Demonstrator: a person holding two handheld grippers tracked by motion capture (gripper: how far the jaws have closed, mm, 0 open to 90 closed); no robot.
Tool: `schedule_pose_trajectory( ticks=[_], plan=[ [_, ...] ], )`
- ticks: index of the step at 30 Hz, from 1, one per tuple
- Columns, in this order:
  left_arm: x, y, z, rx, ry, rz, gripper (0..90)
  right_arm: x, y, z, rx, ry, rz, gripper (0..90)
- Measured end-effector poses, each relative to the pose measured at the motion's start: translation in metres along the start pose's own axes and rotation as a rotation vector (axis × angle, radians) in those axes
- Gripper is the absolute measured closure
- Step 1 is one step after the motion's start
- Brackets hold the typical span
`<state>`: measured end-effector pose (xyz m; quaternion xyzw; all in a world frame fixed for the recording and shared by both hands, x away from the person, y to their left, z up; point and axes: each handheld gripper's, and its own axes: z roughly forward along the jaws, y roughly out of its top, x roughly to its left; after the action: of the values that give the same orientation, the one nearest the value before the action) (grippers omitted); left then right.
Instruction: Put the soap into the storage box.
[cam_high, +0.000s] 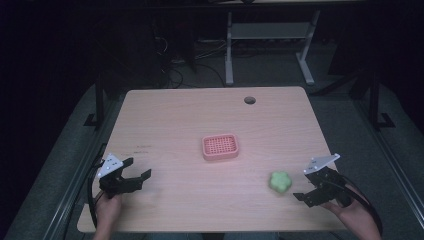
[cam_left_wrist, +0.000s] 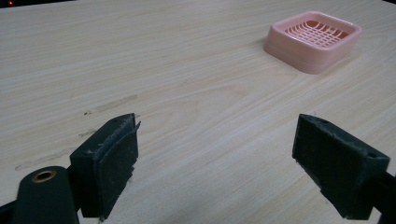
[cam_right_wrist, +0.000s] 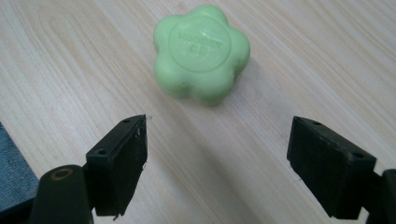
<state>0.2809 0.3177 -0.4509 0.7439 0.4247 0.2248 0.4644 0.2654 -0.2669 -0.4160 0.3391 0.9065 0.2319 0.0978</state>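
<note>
Seen from the high view: a light wooden table (cam_high: 200, 120), with a pink slotted soap dish (cam_high: 220, 146) near its middle serving as the landmark. To the near right of the dish, well apart from it, a green flower-shaped soap (cam_high: 280, 182), lying flat on the wood. Just beyond the soap, farther from the dish, the right gripper (cam_high: 305, 186), held in a hand (cam_high: 357, 217) at the table's near edge, jaws spread wide and empty. To the near left of the dish, also well apart, the left gripper (cam_high: 138, 169), jaws likewise wide and holding nothing.

Revealed in the right gripper view but lost from above: raised lettering, too blurred to read, inside a round stamp on the top face of the soap (cam_right_wrist: 201, 52), plus five rounded lobes. No long axis to speak of, the shape roughly as broad as long; stamped face up. Soap ahead of the open right gripper (cam_right_wrist: 217, 140), not between the jaws, not touching.

Picked out in the left gripper view: the grid floor of the dish (cam_left_wrist: 314, 39), open side up, far ahead and right of the left gripper (cam_left_wrist: 217, 140); faint dark scuffs on the wood near the left jaw.
</note>
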Motion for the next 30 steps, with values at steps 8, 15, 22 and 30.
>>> schedule_pose_trajectory(
  ticks=[8,15,22,30],
  plan=[
    [0.001,0.0,0.0,0.005,0.003,0.002,14.1,0.004,0.016,0.005,0.036,0.006,-0.028,20.4],
    [0.002,0.0,0.0,0.006,0.002,0.001,14.1,0.008,0.031,0.012,0.064,0.012,-0.04,20.3],
    [0.002,0.0,0.0,0.007,0.0,-0.001,14.1,0.011,0.045,0.017,0.101,0.004,-0.055,19.5],
    [0.002,0.0,-0.001,0.004,0.001,-0.005,14.1,0.008,0.055,0.03,0.143,0.025,-0.069,18.3]
  ],
)
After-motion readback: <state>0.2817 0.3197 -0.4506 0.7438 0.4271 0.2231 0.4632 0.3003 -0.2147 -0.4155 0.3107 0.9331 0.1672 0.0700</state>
